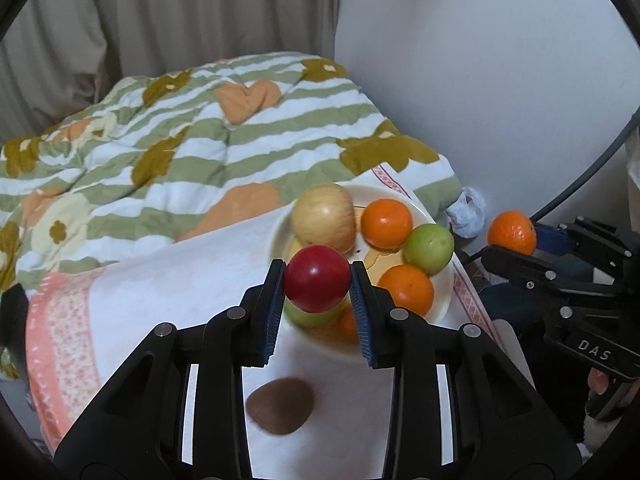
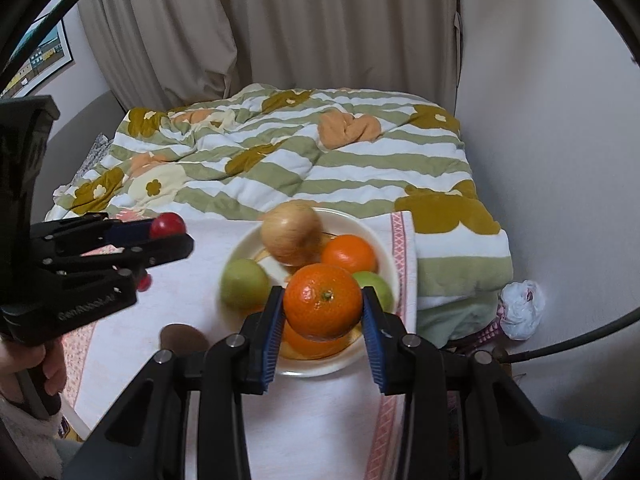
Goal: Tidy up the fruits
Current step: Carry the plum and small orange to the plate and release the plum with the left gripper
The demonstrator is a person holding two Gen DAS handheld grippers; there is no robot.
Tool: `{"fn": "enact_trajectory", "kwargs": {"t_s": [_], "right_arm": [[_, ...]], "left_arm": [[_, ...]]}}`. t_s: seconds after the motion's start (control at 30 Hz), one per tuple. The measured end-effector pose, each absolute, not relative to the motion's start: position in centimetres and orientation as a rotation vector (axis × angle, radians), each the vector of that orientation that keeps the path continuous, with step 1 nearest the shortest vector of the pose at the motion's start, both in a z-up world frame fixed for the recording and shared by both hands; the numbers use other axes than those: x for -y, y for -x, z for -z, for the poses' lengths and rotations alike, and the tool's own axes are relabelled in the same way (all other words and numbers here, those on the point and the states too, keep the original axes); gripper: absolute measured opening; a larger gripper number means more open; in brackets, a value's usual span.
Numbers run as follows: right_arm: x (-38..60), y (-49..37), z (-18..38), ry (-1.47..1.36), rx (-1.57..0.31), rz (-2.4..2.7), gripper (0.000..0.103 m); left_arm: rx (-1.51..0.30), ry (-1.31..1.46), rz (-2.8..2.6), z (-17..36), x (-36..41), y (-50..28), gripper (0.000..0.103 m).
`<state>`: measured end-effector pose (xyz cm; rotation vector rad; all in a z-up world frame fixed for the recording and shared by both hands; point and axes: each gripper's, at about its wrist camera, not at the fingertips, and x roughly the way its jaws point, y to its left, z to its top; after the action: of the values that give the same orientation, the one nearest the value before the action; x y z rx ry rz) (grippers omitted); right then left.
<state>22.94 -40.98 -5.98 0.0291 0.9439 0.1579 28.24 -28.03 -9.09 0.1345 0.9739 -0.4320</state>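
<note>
My left gripper (image 1: 317, 280) is shut on a red apple (image 1: 317, 278), held above the near rim of a cream plate (image 1: 442, 300). My right gripper (image 2: 323, 307) is shut on an orange (image 2: 322, 300) over the same plate (image 2: 382, 248). The plate holds a yellow apple (image 1: 323, 218) (image 2: 291, 234), oranges (image 1: 386, 218) (image 2: 349, 254), and green apples (image 1: 429, 248) (image 2: 245, 285). A brown kiwi (image 1: 280, 405) (image 2: 182, 337) lies on the white cloth beside the plate. Each gripper shows in the other's view: the right one (image 1: 508, 240), the left one (image 2: 170, 228).
The white cloth (image 1: 180, 288) with pink borders covers the surface. Behind it lies a green-striped floral quilt (image 1: 192, 148) (image 2: 304, 160). A curtain hangs at the back and a white wall stands on the right. A crumpled plastic bag (image 2: 522, 308) lies by the wall.
</note>
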Motion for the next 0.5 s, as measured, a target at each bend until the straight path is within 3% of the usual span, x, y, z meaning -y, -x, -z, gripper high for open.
{"fn": "enact_trajectory", "kwargs": {"t_s": [0.5], "right_arm": [[45.5, -25.2, 8.5, -0.112, -0.972, -0.121, 0.034]], "left_arm": [[-1.091, -0.187, 0.489, 13.9, 32.4, -30.9, 0.041]]}}
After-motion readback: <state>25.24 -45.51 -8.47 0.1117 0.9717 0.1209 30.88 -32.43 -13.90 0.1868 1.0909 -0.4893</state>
